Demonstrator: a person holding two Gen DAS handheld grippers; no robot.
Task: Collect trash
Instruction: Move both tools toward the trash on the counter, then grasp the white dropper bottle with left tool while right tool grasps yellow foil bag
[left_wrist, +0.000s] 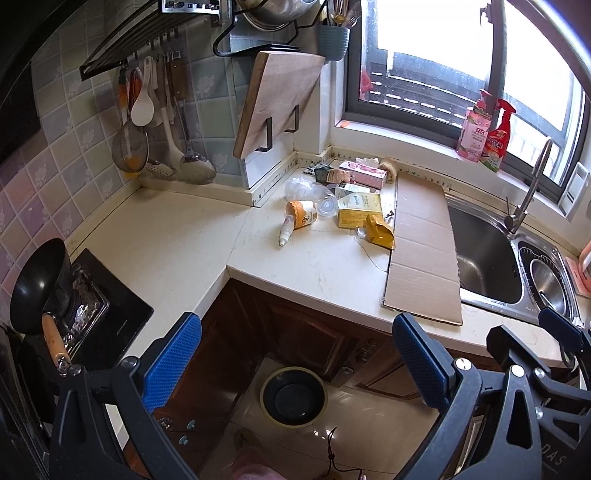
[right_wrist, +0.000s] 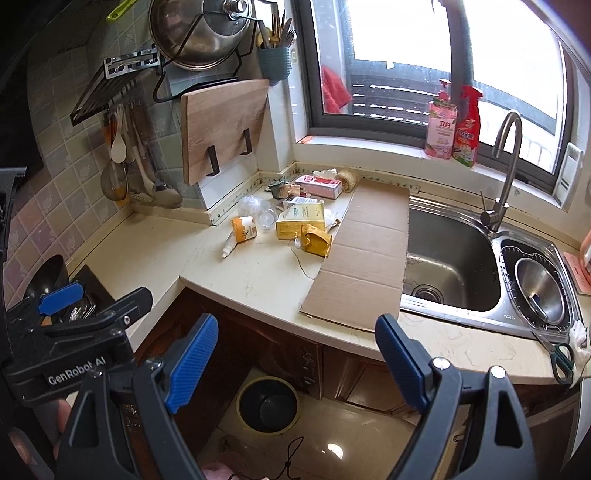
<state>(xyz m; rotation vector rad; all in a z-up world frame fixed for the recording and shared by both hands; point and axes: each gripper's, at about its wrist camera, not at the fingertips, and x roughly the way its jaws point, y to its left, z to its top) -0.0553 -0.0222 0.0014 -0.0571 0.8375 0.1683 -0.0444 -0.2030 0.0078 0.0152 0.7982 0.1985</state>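
1. Two views, left wrist first. Left gripper (left_wrist: 295, 354): blue-padded jaws spread wide, holding nothing, poised over the floor in front of the bench (left_wrist: 314, 266).
2. Trash pile (left_wrist: 340, 199): on the bench at 12 o'clock from the gripper, well apart from it. Contents: orange-and-white cup (left_wrist: 303, 215) on its side with a white tube (left_wrist: 285, 231) at its 7 o'clock; clear plastic bottle (left_wrist: 327, 205); yellow box (left_wrist: 359, 213); crumpled yellow packet (left_wrist: 379, 231); pink tissue box (left_wrist: 365, 172) at the back.
3. Flat cardboard sheet (left_wrist: 424, 254): at 3 o'clock of the pile, its far edge overhanging the sink (left_wrist: 484, 258).
4. Dark bin (left_wrist: 293, 397): on the floor between the jaws, empty inside.
5. Right gripper (left_wrist: 561, 328): partly visible at 3 o'clock.
6. Right wrist view. Right gripper (right_wrist: 297, 358): jaws likewise wide apart and empty.
7. Trash pile (right_wrist: 291, 214): at 12 o'clock on the bench (right_wrist: 258, 280), beside the cardboard sheet (right_wrist: 365, 258).
8. Bin (right_wrist: 267, 404): on the floor at 6 o'clock, below the jaws.
9. Scissors (right_wrist: 557, 354): green-handled, on the bench edge at 3 o'clock.
10. Left gripper (right_wrist: 62, 295): at 9 o'clock.
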